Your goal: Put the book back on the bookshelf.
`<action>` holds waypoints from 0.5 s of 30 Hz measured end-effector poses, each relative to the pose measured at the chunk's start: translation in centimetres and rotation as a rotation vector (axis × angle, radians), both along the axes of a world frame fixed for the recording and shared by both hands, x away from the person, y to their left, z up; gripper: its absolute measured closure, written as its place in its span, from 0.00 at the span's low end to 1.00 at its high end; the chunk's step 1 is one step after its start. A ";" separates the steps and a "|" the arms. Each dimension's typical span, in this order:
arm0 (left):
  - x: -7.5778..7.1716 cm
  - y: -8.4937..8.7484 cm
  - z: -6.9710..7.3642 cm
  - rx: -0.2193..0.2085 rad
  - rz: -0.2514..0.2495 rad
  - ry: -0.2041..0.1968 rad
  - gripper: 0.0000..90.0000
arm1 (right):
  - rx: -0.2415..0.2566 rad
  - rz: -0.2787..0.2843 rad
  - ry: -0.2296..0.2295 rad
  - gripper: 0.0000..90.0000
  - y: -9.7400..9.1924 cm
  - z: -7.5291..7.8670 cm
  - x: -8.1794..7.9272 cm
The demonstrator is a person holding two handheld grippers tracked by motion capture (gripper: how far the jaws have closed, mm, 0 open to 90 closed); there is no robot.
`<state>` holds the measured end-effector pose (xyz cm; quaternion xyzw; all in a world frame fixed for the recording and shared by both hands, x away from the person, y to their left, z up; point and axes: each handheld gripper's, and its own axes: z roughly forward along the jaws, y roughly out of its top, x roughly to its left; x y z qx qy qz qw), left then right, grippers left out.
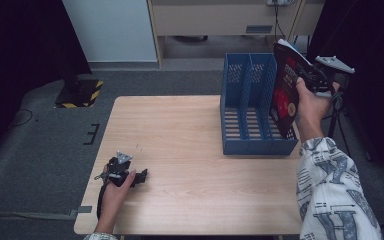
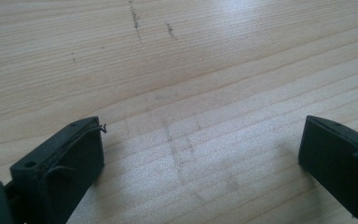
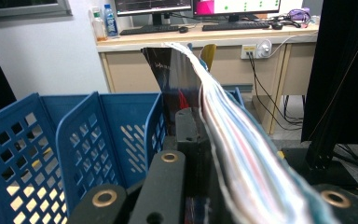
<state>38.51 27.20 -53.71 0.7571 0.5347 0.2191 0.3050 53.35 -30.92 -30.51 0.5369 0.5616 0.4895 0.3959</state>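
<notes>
A blue three-slot file rack [image 1: 250,107] stands on the right side of the wooden table [image 1: 180,165]. My right gripper [image 1: 307,80] is shut on a black and red magazine [image 1: 285,92], held upright over the rack's rightmost slot. In the right gripper view the magazine [image 3: 223,121] runs edge-on between the jaws, beside the rack [image 3: 74,144]. My left gripper [image 1: 142,176] rests low on the table near the front left corner, open. Its jaws stand wide apart over bare wood [image 2: 191,116] with nothing between them.
A desk with monitors [image 3: 191,7] and bottles stands behind the table. A black and yellow striped base [image 1: 80,92] sits on the grey floor at the back left. A black stand [image 3: 335,154] rises at the right of the rack.
</notes>
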 end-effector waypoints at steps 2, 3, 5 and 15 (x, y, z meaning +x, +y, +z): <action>0.0 0.0 0.0 0.000 0.000 0.000 0.00 | 0.007 0.002 0.003 0.97 0.0 -0.4 -0.1; 0.0 0.0 0.0 0.000 0.001 0.000 0.00 | 0.011 0.001 0.003 0.97 -0.1 -0.6 -0.1; 0.0 0.0 0.0 0.000 0.001 0.001 0.00 | 0.009 0.001 0.006 0.97 -0.1 -1.0 -0.2; 0.0 0.0 0.0 0.000 0.001 0.000 0.00 | -0.008 0.017 0.030 0.97 0.3 -2.6 -0.3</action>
